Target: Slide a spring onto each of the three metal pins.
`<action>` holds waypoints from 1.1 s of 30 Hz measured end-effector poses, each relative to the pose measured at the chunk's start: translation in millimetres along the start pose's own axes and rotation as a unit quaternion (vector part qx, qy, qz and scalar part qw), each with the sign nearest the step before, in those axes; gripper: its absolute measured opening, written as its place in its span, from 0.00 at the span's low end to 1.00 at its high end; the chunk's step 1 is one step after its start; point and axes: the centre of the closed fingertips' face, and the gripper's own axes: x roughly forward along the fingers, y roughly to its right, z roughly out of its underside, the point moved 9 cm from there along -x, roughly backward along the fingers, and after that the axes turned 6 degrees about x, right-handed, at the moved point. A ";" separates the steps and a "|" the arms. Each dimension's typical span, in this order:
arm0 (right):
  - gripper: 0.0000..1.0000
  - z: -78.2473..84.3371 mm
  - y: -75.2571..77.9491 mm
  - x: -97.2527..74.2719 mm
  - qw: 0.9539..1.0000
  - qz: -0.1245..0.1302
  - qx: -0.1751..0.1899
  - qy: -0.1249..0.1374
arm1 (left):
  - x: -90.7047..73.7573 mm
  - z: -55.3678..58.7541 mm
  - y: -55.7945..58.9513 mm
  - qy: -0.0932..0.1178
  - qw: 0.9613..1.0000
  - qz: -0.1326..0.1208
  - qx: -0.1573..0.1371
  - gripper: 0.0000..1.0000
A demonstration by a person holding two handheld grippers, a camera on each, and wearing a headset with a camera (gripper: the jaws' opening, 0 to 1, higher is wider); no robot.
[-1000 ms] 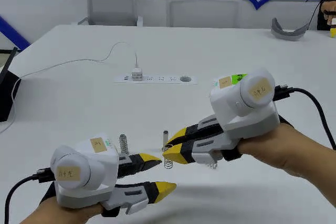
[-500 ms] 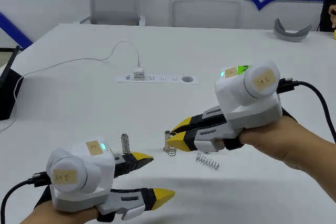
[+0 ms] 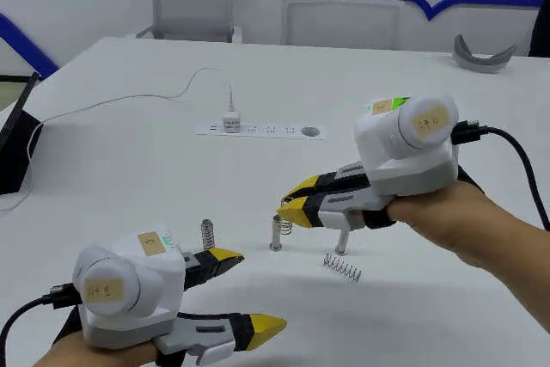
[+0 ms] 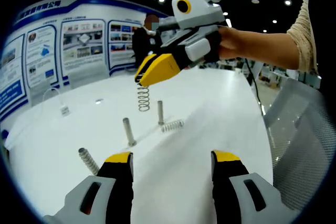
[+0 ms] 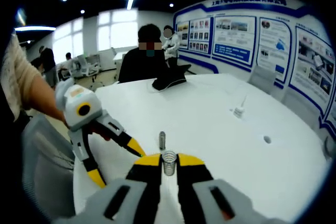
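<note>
Whereas a second ago the right gripper [image 3: 290, 204] had its yellow tips down at the white table [image 3: 129, 152], by a spring lying near the foot of the middle pin [image 3: 275, 235], it now rides higher. The held spring [image 3: 285, 226] is lifted clear of the surface. Half a second ago that spring was still low beside the pin's base. The right pin [image 3: 342, 242], hidden behind the gripper body a second ago, now stands in sight below it. The loose spring [image 3: 342, 266] lies on the table just in front of that pin, much as it did half a second ago.

Reaching in from the right, the person's right hand [image 3: 443, 212] wraps the gripper's body and aims it leftward and slightly down. Its tongs are pinched on the top of the held spring. That spring dangles upright, just beside the top of the middle pin and not yet over it.

Down at the lower left, the left gripper [image 3: 246, 291] points right toward the pins with its tongs spread wide and nothing between them. Just beyond its upper tip stands the spring-covered pin [image 3: 207, 235], well apart from the held spring.
</note>
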 end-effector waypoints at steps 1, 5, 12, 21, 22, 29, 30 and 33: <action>0.12 -0.5 1.5 0.5 1.000 0.004 0.001 0.001 | -0.1 0.0 0.1 0.000 1.000 -0.001 0.000 0.61; 0.12 -2.9 7.2 3.6 1.000 0.015 0.008 0.009 | -0.5 0.6 0.3 0.001 1.000 -0.003 -0.002 0.62; 0.12 -3.6 15.2 11.9 0.999 0.029 0.017 0.017 | -1.2 2.1 0.2 0.001 1.000 -0.005 -0.004 0.64; 0.12 -0.6 17.2 22.8 0.999 0.036 0.020 0.015 | -1.7 2.7 -1.0 0.001 1.000 -0.008 -0.006 0.65; 0.12 0.0 17.5 23.7 0.999 0.037 0.020 0.013 | -1.7 2.5 -1.0 0.002 1.000 -0.008 -0.006 0.65; 0.12 3.9 24.5 28.8 0.999 0.040 0.025 0.008 | -2.5 3.7 -1.5 0.002 1.000 -0.011 -0.008 0.66; 0.12 4.6 25.1 29.5 0.999 0.040 0.025 0.007 | -2.5 3.9 -1.6 0.002 1.000 -0.011 -0.009 0.66; 0.12 6.9 26.8 31.7 0.999 0.041 0.028 0.004 | -2.9 4.0 -1.9 0.002 1.000 -0.012 -0.010 0.66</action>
